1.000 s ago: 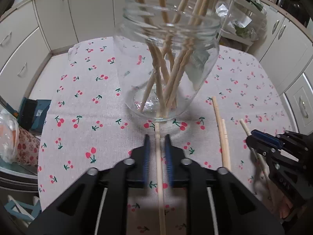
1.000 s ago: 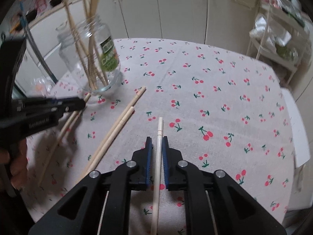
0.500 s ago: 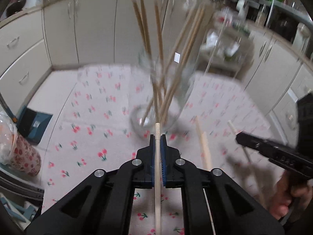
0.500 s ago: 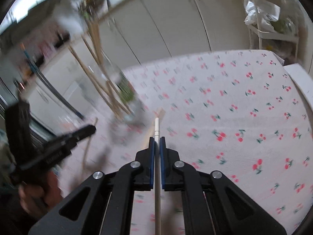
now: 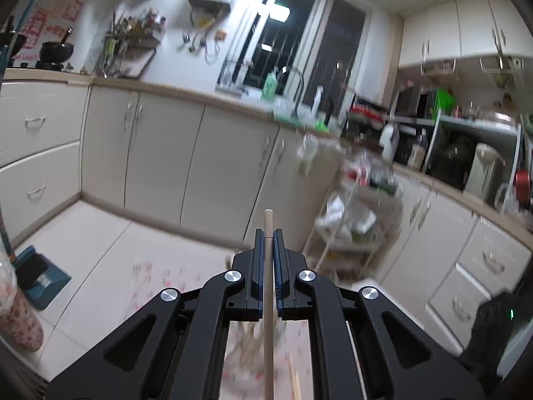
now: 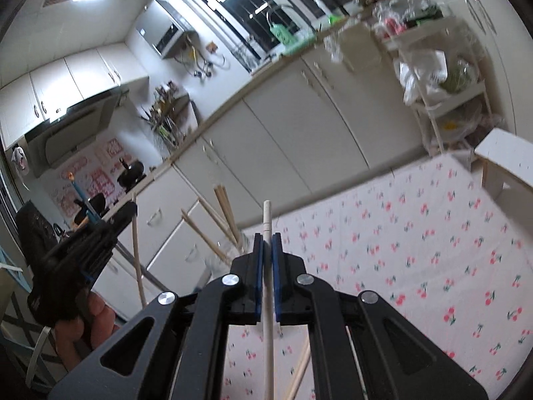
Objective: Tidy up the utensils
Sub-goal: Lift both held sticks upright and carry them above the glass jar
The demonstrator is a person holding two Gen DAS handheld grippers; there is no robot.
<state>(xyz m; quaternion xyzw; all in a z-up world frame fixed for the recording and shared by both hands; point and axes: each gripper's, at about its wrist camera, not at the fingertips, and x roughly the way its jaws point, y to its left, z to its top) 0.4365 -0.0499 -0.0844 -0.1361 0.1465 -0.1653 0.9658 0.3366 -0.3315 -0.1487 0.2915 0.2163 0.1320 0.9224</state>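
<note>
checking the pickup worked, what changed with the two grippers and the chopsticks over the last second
Both took hold. The left gripper closed on a wooden chopstick that lay on the cloth and lifted it, tipping up toward the cabinets. The right gripper did the same with a paler chopstick. Unchanged: the other chopsticks stand bunched beyond it, and loose ones lie on the cherry tablecloth.

1. Cream base cabinets (image 5: 160,153) line the far wall.
2. A dark barred window (image 5: 299,40) sits above them.
3. A teal dustpan (image 5: 40,276) lies on the pale tiled floor (image 5: 83,233), near left.
4. A cluttered white wire rack (image 6: 443,76) stands far right.
</note>
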